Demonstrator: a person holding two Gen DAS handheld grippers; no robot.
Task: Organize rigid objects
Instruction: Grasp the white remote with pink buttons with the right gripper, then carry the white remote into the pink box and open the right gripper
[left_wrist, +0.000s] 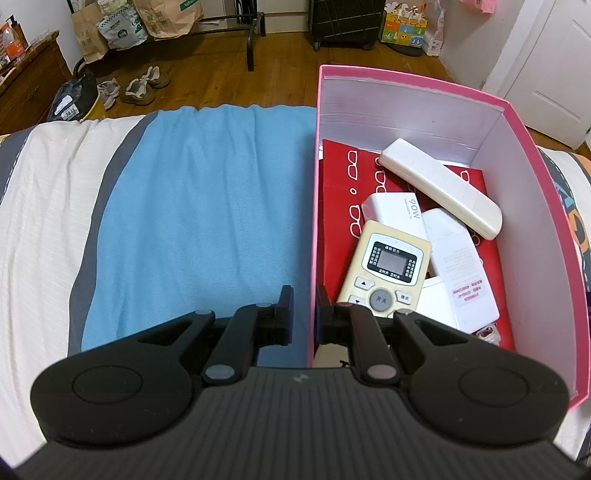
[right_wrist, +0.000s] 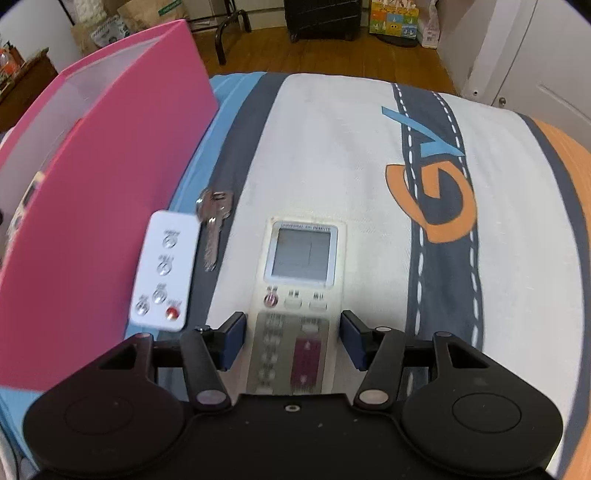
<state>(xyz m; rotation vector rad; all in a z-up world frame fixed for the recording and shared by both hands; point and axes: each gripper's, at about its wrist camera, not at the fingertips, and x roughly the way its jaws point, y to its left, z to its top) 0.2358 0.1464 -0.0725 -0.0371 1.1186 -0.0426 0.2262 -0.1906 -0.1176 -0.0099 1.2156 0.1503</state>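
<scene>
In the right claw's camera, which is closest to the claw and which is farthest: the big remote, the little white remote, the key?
1. Big remote with screen: between the right claw's fingers.
2. Small white remote: left, beside the pink box.
3. Key: left and farther ahead, just past the small remote's far corner.

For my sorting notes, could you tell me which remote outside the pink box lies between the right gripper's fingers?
The large cream remote with the grey screen; the small white remote lies apart, beside the pink box.
</scene>
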